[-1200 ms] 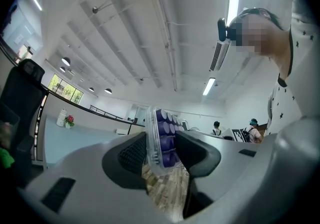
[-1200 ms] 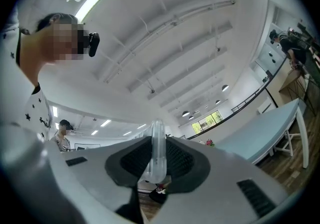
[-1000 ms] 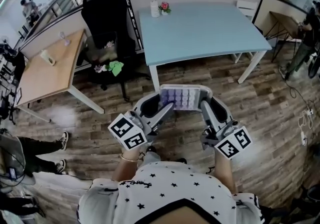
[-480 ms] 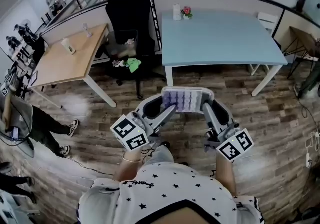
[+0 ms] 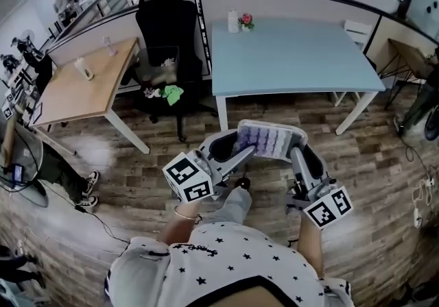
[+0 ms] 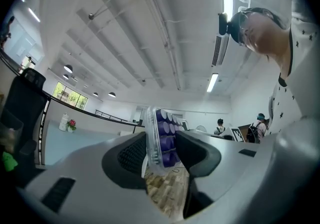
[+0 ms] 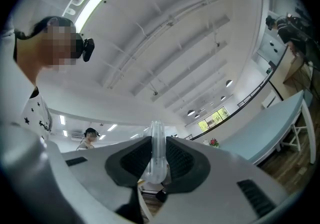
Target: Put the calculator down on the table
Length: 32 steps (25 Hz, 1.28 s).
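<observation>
Since a second ago, both grippers and the calculator have drifted slightly right in the head view. The clear-cased rectangular calculator with purple keys (image 5: 269, 140) is in the air over the wood-plank floor (image 5: 384, 162), short of the light-blue table (image 5: 295, 59). Left gripper (image 5: 236, 149) is clamped on its left end, right gripper (image 5: 302, 153) is pinching its right edge, jaws narrow.
</observation>
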Each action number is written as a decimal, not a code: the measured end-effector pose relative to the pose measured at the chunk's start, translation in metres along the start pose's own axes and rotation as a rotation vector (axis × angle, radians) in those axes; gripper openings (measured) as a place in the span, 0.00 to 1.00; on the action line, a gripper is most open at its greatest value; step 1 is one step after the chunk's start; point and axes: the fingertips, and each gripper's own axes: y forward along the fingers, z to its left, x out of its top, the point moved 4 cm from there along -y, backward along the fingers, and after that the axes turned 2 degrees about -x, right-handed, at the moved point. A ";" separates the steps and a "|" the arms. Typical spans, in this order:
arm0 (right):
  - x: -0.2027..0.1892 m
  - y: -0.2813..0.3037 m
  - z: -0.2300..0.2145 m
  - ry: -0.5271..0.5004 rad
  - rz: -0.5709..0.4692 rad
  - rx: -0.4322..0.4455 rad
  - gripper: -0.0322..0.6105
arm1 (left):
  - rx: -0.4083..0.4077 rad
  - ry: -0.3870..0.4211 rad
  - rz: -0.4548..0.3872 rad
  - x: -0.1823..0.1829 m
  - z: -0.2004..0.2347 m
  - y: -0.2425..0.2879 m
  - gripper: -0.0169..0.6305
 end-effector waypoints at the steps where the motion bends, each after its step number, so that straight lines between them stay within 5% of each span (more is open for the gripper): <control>1: 0.003 -0.003 -0.004 -0.005 -0.002 -0.015 0.18 | -0.013 -0.003 0.000 -0.002 0.000 0.006 0.32; 32: 0.023 0.110 -0.137 -0.008 0.019 -0.111 0.18 | -0.088 -0.055 -0.016 0.008 0.142 0.129 0.32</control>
